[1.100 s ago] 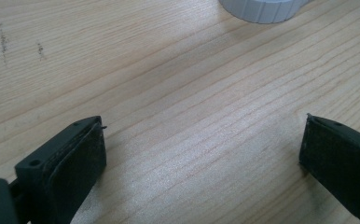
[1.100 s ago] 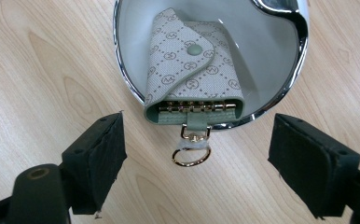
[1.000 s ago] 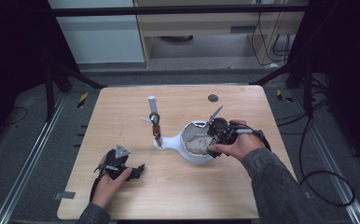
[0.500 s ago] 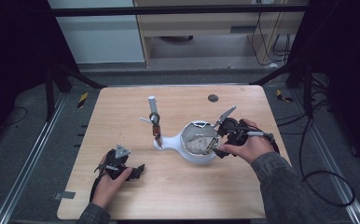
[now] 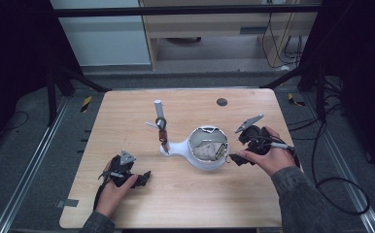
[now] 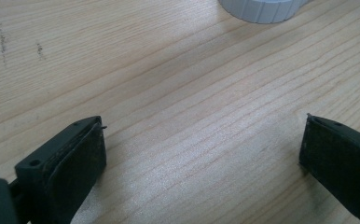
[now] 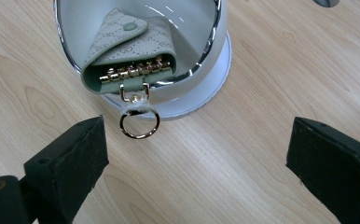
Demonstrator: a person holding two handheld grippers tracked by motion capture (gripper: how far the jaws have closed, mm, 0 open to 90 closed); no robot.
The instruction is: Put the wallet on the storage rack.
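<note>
One white bowl (image 5: pixel 206 164) holds one key case (image 7: pixel 130 46) with its one ring (image 7: pixel 139 124) overhanging; beside it, the right gripper (image 7: pixel 194 158) has just been opening, fingers spread, empty. The left gripper (image 6: pixel 201 161) likewise spread.

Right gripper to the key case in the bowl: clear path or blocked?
Probably clear. The right gripper is open beside the white bowl, and the key case hangs over the rim facing it, with bare table between.
</note>
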